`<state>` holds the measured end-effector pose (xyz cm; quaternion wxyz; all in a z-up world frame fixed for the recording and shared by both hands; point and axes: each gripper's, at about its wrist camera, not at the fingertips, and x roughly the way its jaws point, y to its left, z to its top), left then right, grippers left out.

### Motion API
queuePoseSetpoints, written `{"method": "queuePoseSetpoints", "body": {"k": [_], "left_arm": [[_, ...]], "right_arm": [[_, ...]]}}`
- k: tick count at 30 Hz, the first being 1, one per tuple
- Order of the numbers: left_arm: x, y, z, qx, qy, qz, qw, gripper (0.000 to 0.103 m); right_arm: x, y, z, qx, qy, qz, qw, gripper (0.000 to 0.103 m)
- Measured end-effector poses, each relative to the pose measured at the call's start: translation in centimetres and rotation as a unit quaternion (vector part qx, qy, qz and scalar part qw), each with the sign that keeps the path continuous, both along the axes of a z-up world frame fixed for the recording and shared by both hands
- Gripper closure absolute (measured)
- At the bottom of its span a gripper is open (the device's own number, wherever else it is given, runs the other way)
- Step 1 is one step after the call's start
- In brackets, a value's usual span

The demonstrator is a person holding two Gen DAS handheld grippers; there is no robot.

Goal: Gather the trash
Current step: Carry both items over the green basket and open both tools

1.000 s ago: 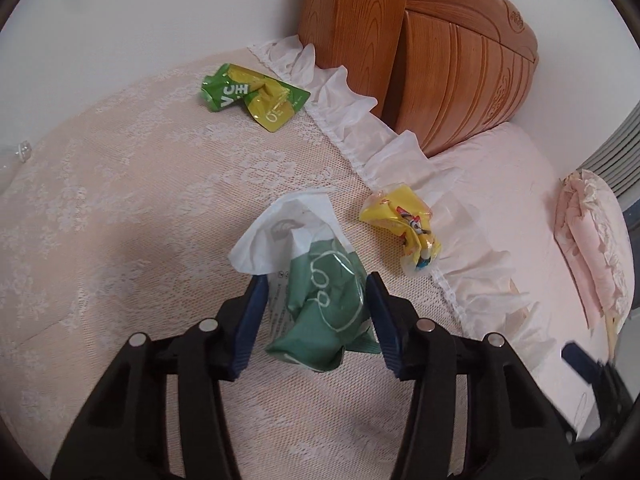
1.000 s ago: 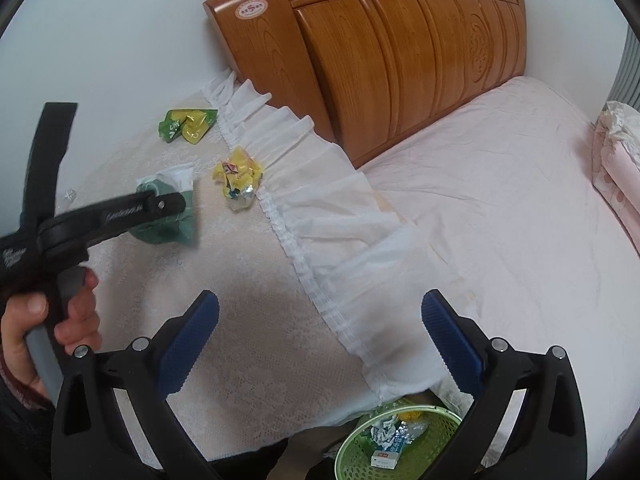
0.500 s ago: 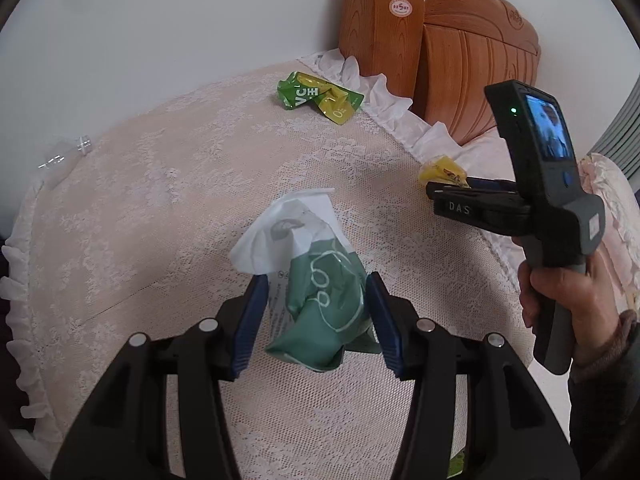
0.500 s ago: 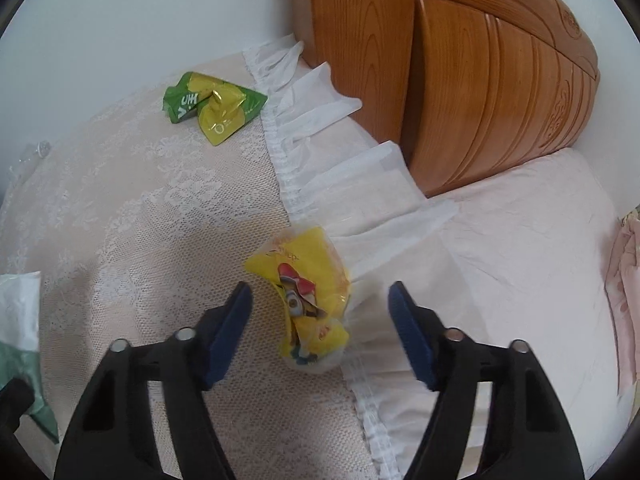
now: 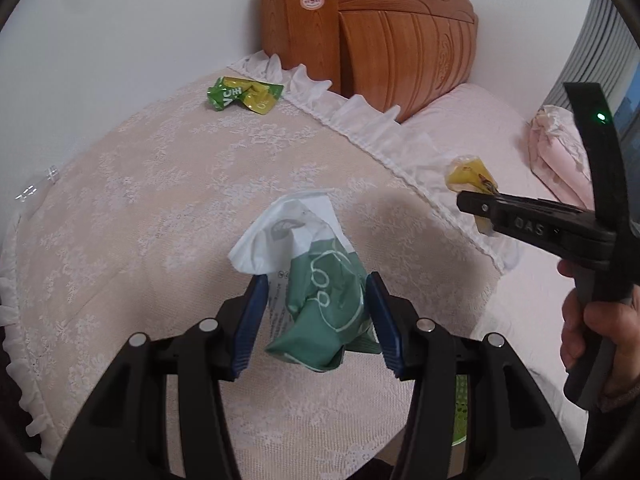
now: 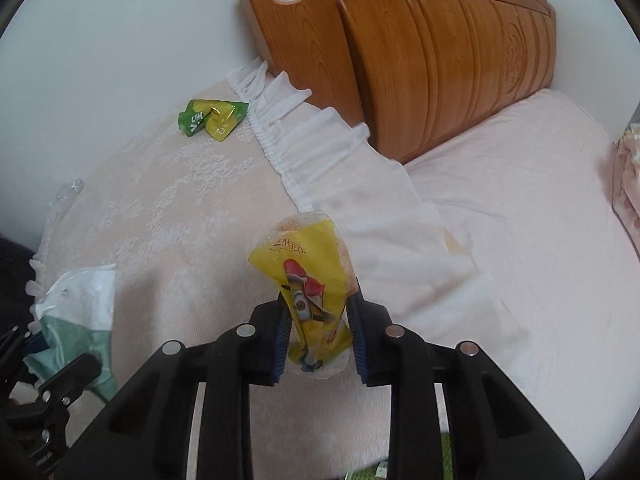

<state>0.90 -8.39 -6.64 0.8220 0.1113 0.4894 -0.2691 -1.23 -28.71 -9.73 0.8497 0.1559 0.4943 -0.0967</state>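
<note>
Left gripper (image 5: 316,314) clamped on a green-and-white wrapper (image 5: 316,292), held above the lace cover (image 5: 140,220). Right gripper (image 6: 320,334) shut on a yellow wrapper (image 6: 308,280) by the frilled edge. Green-yellow wrapper (image 5: 244,94) well apart, near the headboard (image 5: 384,44).

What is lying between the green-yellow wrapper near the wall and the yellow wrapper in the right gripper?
Only bare lace cover lies between green-yellow wrapper and yellow wrapper, seen from the right wrist.

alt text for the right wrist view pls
Right gripper is shut on a crumpled yellow snack wrapper over a lace-covered table. A green-yellow wrapper lies further back, near a wooden headboard.
</note>
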Motion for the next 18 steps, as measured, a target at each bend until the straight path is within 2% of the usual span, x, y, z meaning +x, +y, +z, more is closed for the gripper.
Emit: {"method": "queuePoseSetpoints", "body": {"k": [5,8,11,18], "left_arm": [[-4.3,-1.1,-1.1,0.013,0.014,-0.034,0.9992,0.053],[-6.5,-1.9,-2.0,0.024,0.024,-0.053,0.9980,0.053],[-8.3,-3.0,-2.5,0.031,0.033,-0.072,0.9964,0.053],[-12.3,-7.5,-1.8,0.031,0.013,-0.134,0.9905,0.053]], "right_arm": [[-9.0,-0.4,0.1,0.013,0.018,-0.034,0.999,0.076],[-14.2,-0.9,-0.7,-0.002,0.048,-0.060,0.997,0.075],[-18.6,-1.8,-1.8,0.005,0.066,-0.087,0.994,0.075],[-25.2,-4.0,-2.7,0.002,0.080,-0.132,0.988,0.075]]}}
